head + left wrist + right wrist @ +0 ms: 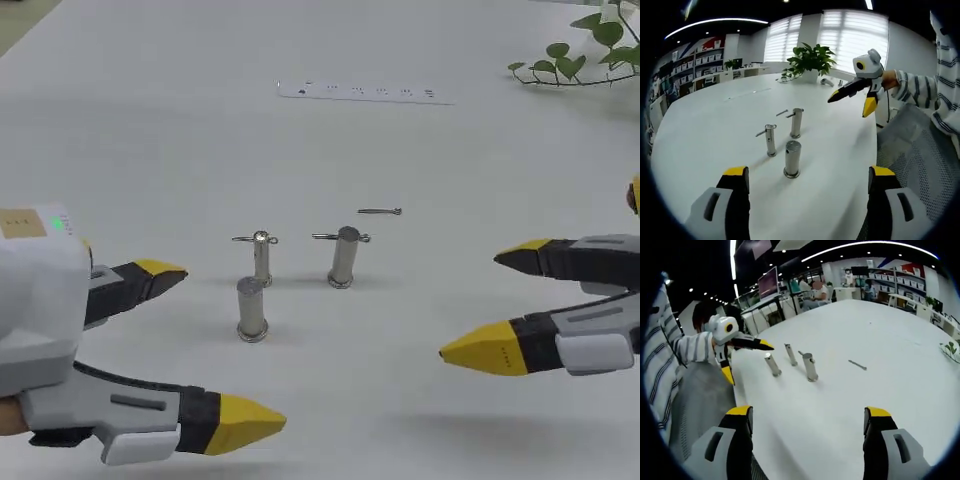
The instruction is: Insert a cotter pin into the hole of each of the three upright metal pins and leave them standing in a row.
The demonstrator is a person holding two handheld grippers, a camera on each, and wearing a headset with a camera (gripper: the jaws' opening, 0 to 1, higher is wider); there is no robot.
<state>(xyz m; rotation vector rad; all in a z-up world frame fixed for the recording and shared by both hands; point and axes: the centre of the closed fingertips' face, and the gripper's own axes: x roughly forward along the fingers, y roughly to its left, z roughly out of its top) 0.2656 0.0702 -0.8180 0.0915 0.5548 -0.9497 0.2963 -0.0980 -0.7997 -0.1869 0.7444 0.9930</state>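
Observation:
Three upright metal pins stand on the white table. The nearest pin has nothing through it. The pin behind it and the right pin each carry a cotter pin. A loose cotter pin lies flat beyond them. My left gripper is open, just left of the nearest pin. My right gripper is open and holds nothing, right of the pins.
A white power strip lies at the back of the table. A leafy plant stands at the far right corner. A mesh chair and a striped sleeve are at the table's near edge.

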